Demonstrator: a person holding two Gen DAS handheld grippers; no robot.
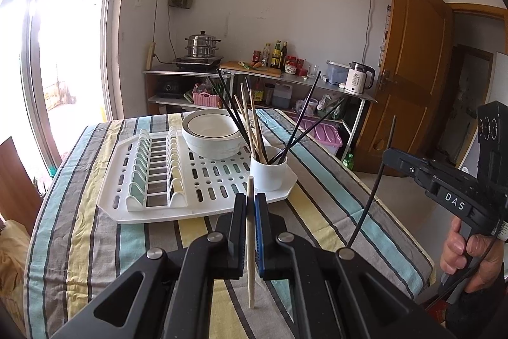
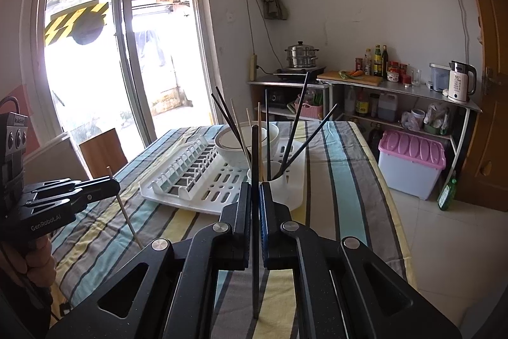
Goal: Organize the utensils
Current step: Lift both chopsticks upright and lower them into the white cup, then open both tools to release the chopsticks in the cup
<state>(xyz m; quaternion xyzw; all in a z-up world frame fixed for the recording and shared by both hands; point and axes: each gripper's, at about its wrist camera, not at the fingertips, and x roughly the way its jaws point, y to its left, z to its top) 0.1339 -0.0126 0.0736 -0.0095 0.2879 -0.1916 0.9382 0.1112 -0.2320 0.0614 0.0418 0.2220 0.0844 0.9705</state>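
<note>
My left gripper [image 1: 250,205] is shut on a light wooden chopstick [image 1: 250,269], held upright above the striped table, just short of the white cup [image 1: 268,172]. The cup holds several black and wooden chopsticks [image 1: 250,119] and stands on the white drying rack [image 1: 203,180]. My right gripper [image 2: 255,196] is shut on a black chopstick [image 2: 255,167], also upright, close in front of the cup [image 2: 279,177]. The right gripper also shows in the left wrist view [image 1: 389,155], off the table's right side; the left gripper shows in the right wrist view [image 2: 112,183].
A white bowl [image 1: 211,129] sits on the rack behind the cup. The striped tablecloth [image 1: 95,243] covers the table. A shelf with pot, bottles and kettle [image 1: 358,78] stands at the far wall. A pink-lidded bin [image 2: 411,164] and a wooden door [image 1: 409,62] are at right.
</note>
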